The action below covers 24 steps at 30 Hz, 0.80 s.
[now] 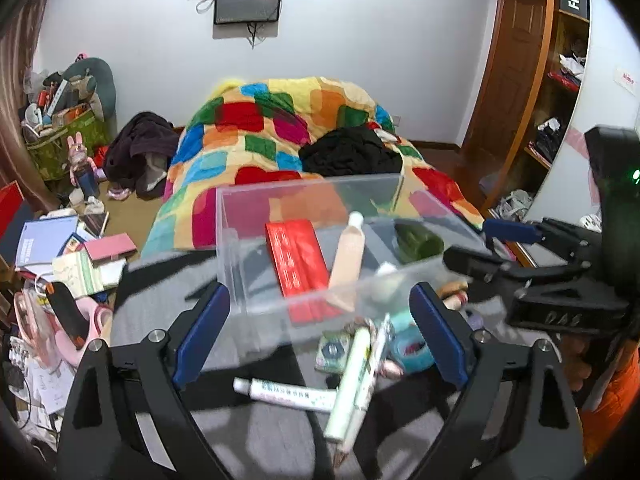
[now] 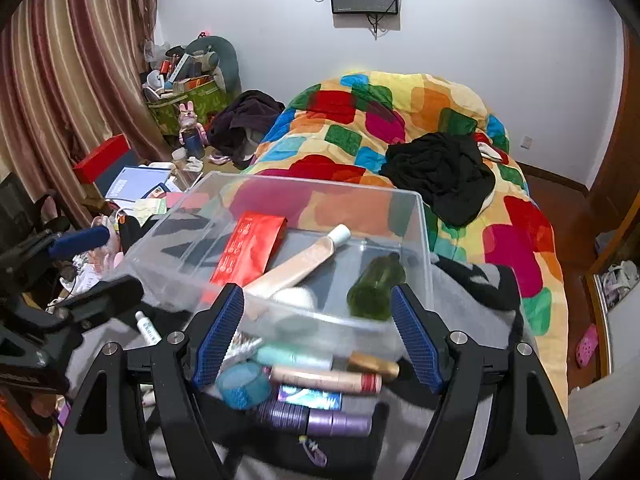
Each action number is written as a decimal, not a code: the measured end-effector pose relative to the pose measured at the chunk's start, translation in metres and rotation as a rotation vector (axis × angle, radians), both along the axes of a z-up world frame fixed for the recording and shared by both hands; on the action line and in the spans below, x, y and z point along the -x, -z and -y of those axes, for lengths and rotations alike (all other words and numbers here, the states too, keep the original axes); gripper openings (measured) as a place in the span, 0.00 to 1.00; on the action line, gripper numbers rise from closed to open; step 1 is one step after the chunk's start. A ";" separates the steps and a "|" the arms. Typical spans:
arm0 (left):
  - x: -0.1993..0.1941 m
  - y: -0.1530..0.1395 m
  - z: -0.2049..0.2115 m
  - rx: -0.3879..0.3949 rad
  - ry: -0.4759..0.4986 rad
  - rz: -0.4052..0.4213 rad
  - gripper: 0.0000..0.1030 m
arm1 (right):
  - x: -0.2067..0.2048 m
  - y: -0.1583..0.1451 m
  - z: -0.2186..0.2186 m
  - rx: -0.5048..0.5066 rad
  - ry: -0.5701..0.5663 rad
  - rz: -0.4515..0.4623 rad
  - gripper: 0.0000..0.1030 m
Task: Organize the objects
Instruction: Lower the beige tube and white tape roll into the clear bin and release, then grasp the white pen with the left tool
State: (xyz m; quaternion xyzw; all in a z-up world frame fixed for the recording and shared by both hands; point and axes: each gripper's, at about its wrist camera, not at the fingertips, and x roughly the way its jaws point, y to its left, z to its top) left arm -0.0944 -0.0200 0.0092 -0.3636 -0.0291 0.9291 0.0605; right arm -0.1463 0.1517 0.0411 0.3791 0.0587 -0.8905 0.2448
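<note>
A clear plastic box [image 1: 280, 188] [image 2: 312, 184] stands on a grey cloth. It holds a red carton [image 1: 298, 256] [image 2: 250, 252], a peach tube [image 1: 348, 256] [image 2: 296, 266] and a dark green bottle [image 1: 418, 242] [image 2: 376, 286]. Loose tubes lie in front of it: a white tube [image 1: 288, 392], a long green-white tube [image 1: 348, 384], a blue tape roll [image 1: 412, 346] [image 2: 244, 384] and a purple bottle [image 2: 320, 420]. My left gripper [image 1: 320, 332] [image 2: 94, 266] is open over the loose pile. My right gripper [image 2: 318, 332] [image 1: 492, 244] is open at the box's near wall. Neither holds anything.
A bed with a colourful patchwork quilt [image 1: 280, 128] and a black garment [image 1: 352, 152] lies beyond the box. Books and papers [image 1: 60, 248] are heaped at the left near the curtain [image 2: 60, 80]. Wooden shelves [image 1: 560, 100] stand at the right.
</note>
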 end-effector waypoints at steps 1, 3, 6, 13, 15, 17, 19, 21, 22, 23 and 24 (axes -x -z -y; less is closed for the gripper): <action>-0.003 0.004 0.000 0.003 0.001 0.010 0.89 | -0.003 0.001 -0.003 0.007 0.004 0.004 0.71; -0.009 0.009 -0.001 0.011 0.001 0.023 0.89 | -0.007 0.003 -0.009 0.019 0.011 0.017 0.74; -0.019 0.019 -0.001 0.017 0.006 0.050 0.89 | -0.014 0.010 -0.019 0.014 0.028 0.031 0.77; -0.030 0.055 -0.006 0.027 0.025 0.148 0.89 | -0.030 0.038 -0.042 -0.043 0.062 0.086 0.77; -0.031 0.062 -0.009 0.030 0.030 0.165 0.86 | -0.032 0.047 -0.049 -0.054 0.075 0.109 0.78; -0.030 0.064 -0.014 0.037 0.044 0.168 0.80 | -0.032 0.055 -0.053 -0.052 0.080 0.132 0.78; -0.028 0.063 -0.017 0.047 0.050 0.164 0.74 | -0.031 0.060 -0.056 -0.046 0.087 0.151 0.77; -0.024 0.061 -0.019 0.050 0.057 0.157 0.64 | -0.029 0.063 -0.056 -0.024 0.085 0.168 0.77; -0.022 0.060 -0.019 0.050 0.062 0.155 0.61 | -0.028 0.063 -0.055 -0.008 0.075 0.176 0.77; -0.019 0.060 -0.019 0.049 0.068 0.154 0.55 | -0.028 0.063 -0.052 -0.004 0.071 0.176 0.78; -0.017 0.061 -0.018 0.048 0.069 0.157 0.47 | -0.027 0.063 -0.049 -0.005 0.064 0.172 0.78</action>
